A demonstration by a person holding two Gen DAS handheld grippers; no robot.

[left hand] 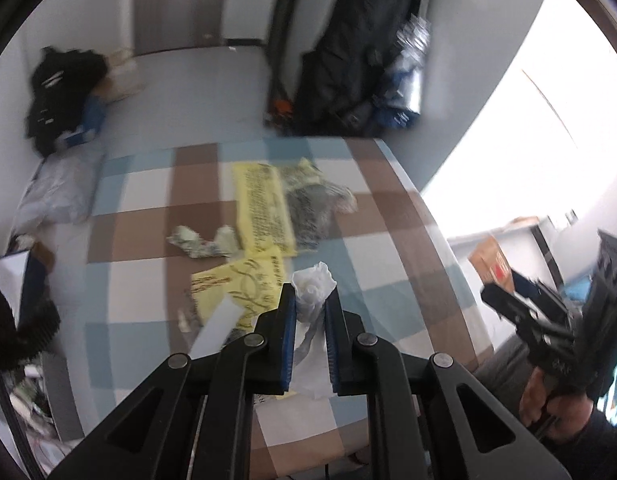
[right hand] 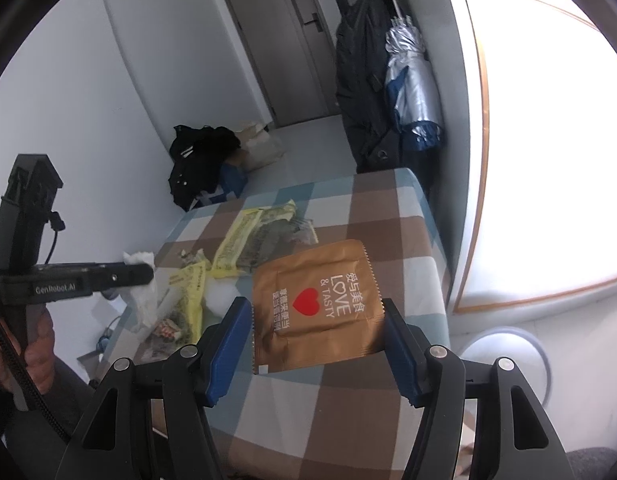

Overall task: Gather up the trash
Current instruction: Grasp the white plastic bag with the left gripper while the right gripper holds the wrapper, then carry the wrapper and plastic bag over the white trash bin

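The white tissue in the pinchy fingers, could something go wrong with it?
Maybe. The left gripper pinches the white tissue only at one crumpled part, and a loose tail hangs below, so it might slip out or tear. That tail hangs close to the yellow wrappers on the checked cloth, so it could brush one and shift it.

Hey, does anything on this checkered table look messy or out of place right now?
Yes. Crumpled yellow wrappers and a torn clear wrapper lie scattered over the checkered table, and a brown packet sits askew, overhanging the table's near edge. The left gripper is shut on a crumpled white tissue.
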